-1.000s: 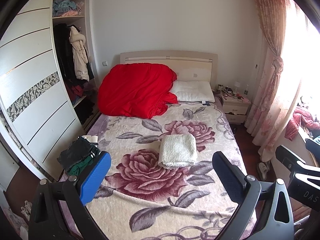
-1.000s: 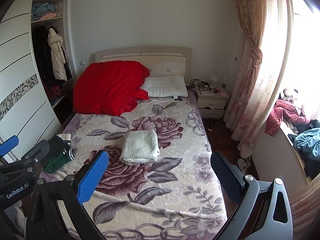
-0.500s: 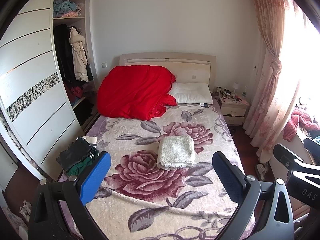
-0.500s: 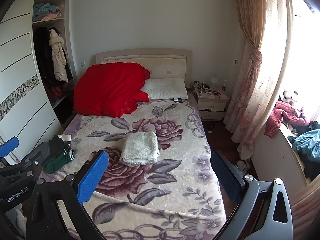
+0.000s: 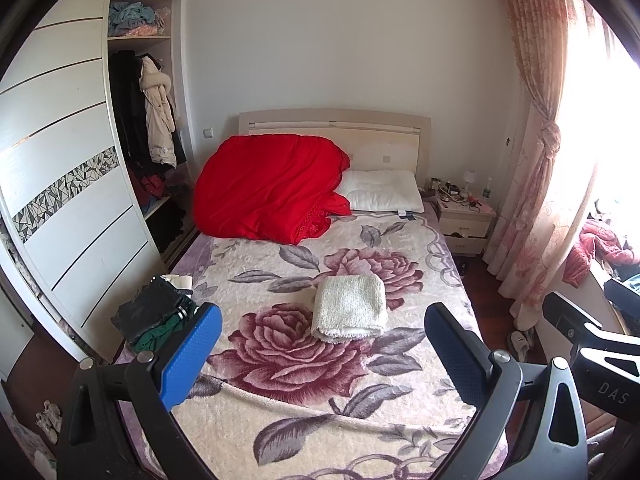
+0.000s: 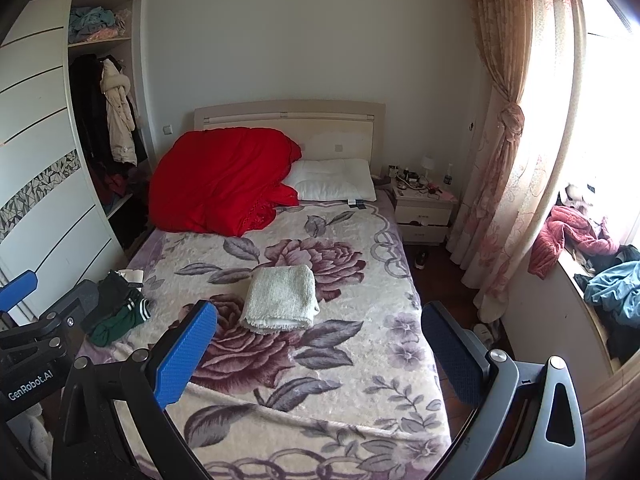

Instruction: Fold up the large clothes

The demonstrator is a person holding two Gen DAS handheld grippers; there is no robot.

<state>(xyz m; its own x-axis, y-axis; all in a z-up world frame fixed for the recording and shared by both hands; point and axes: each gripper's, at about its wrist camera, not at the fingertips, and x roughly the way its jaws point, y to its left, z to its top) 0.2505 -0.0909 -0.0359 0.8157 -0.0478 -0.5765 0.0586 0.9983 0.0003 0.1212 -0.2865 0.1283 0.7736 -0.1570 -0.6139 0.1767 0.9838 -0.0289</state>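
Barely anything changed over the last second: both views drifted slightly, so folding looks finished or paused. White folded garment (image 5: 349, 307) sits mid-bed on the floral blanket (image 5: 304, 412), untouched. Left gripper (image 5: 320, 360) and right gripper (image 6: 316, 356) hover at the foot, jaws spread wide, empty; dark clothes pile (image 6: 116, 308) waits at the bed's left edge.

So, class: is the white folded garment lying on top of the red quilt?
No, the white folded garment lies mid-bed on the floral blanket, apart from the red quilt.

Left claw (image 5: 322, 356): black frame, blue textured pads, silver screws. Right claw (image 6: 318, 354): same build. Side housings marked "GenRobot.AI" and "DAS".
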